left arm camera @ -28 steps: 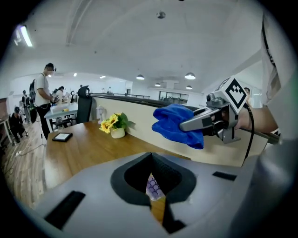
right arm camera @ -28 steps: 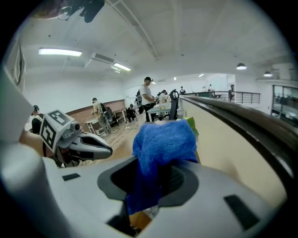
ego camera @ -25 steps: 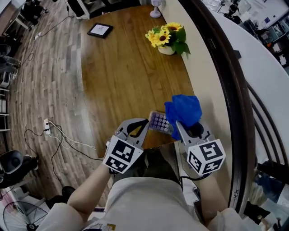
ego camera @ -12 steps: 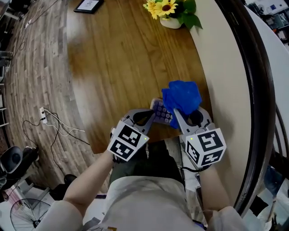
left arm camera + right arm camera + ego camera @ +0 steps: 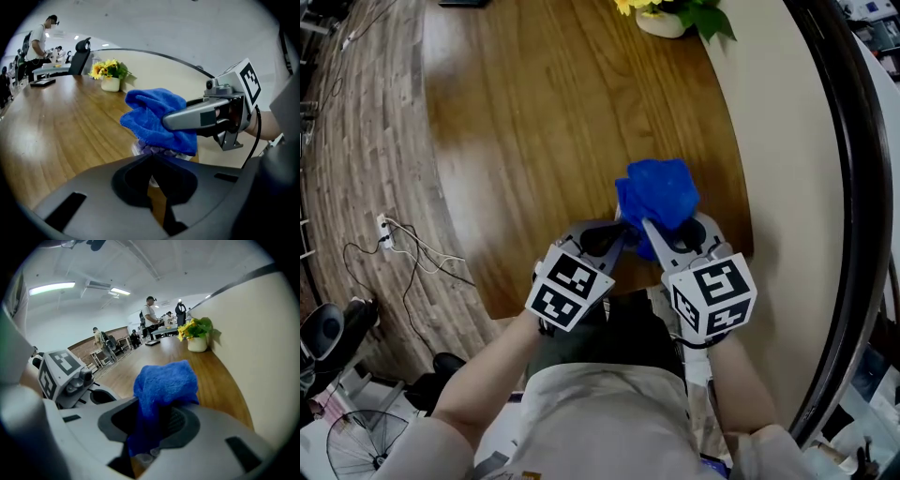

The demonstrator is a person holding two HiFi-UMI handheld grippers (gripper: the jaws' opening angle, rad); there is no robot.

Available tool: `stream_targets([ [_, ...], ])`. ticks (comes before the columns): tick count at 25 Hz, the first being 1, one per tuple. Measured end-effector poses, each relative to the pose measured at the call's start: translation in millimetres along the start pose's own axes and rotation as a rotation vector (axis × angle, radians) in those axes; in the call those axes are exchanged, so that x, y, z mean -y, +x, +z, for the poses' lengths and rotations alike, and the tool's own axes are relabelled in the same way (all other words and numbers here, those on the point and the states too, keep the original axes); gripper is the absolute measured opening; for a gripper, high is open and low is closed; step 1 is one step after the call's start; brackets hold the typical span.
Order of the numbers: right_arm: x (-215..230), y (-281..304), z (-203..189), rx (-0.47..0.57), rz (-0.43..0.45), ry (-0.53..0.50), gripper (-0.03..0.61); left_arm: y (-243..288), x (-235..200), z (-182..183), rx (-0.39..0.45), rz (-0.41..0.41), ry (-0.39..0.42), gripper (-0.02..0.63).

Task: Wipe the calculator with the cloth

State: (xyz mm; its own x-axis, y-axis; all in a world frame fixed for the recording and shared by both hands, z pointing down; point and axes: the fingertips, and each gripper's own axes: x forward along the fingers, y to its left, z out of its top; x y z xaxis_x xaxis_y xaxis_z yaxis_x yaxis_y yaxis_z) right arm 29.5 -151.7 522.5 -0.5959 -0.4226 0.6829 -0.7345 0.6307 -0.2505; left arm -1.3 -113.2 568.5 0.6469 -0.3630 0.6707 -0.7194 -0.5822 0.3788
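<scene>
Cloth (image 5: 657, 192) now over calculator (image 5: 155, 151), near edge (image 5: 508, 310)

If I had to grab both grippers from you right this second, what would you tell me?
The left gripper is shut on the near edge of the calculator, at the near end of the wooden table.
The right gripper is shut on the blue cloth, which sits bunched on top of the calculator.
Done: both things are gripped and the cloth is on the calculator. How much is wiped cannot be told.
Left: rub the cloth across the keys while the left gripper steadies it.
</scene>
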Motion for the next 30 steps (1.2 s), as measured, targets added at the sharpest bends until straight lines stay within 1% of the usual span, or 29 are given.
stream_targets([
  [2, -4, 10, -1, -0.007, 0.02, -0.01, 0.127, 1, -1, 0, 0.006, 0.005, -0.008, 0.003],
  [5, -13, 24, -4, -0.036, 0.047, -0.042, 0.127, 2, -1, 0, -0.003, 0.029, 0.016, 0.003],
  [9, -17, 34, -18, -0.098, 0.041, -0.1, 0.126, 1, 0, -1, -0.011, 0.047, 0.032, 0.003],
  [14, -7, 25, -29, -0.141, 0.02, -0.097, 0.123, 1, -1, -1, 0.005, 0.044, 0.018, 0.002],
  [19, 1, 13, -39, -0.164, 0.001, -0.071, 0.121, 1, 0, -1, -0.014, 0.071, 0.087, 0.003],
  [22, 8, 4, -45, -0.188, -0.032, -0.071, 0.121, 2, 1, -1, -0.021, 0.072, 0.09, 0.002],
  [27, 39, -28, -65, -0.256, -0.146, -0.093, 0.12, -1, 3, -2, -0.019, 0.069, 0.08, 0.003],
  [30, 51, -45, -71, -0.261, -0.17, -0.058, 0.12, -1, 2, -2, -0.014, 0.067, 0.073, 0.002],
])
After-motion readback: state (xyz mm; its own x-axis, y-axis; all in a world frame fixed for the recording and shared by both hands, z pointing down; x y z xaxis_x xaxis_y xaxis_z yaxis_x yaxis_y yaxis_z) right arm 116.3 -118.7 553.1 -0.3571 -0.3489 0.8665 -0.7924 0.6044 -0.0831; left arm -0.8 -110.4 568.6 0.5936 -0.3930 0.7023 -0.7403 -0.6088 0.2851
